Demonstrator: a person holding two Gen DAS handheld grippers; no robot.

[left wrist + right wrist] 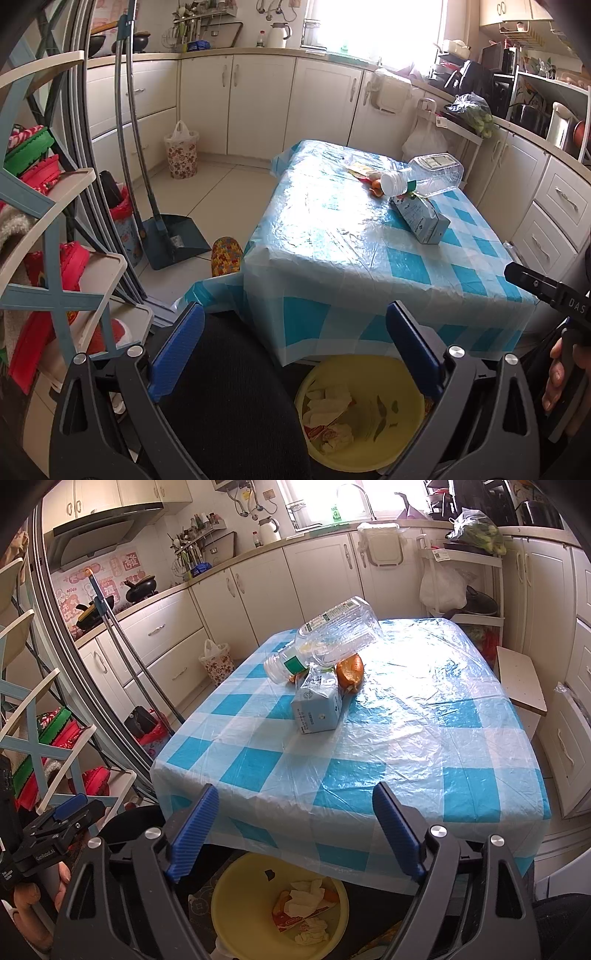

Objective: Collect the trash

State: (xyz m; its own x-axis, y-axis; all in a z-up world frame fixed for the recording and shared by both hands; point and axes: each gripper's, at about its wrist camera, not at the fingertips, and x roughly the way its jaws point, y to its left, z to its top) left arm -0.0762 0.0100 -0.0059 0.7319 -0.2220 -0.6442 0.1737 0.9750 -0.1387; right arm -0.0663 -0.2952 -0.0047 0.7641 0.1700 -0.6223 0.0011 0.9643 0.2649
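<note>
Both claws stand wide open and empty, the left claw (pixel 295 347) and right claw (pixel 293 834) poised over the near edge of the checked desk (pixel 369 760). On it lie a clear bottle (pixel 332 635), a carton (pixel 317 709) and perhaps an orange peel (pixel 350 672). Below, a yellow bin (pixel 240 897) holds crumpled paper.

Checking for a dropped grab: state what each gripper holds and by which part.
Nothing is held. The left gripper and right gripper both have open, empty jaws; the bottle and carton lie untouched on the table.
</note>
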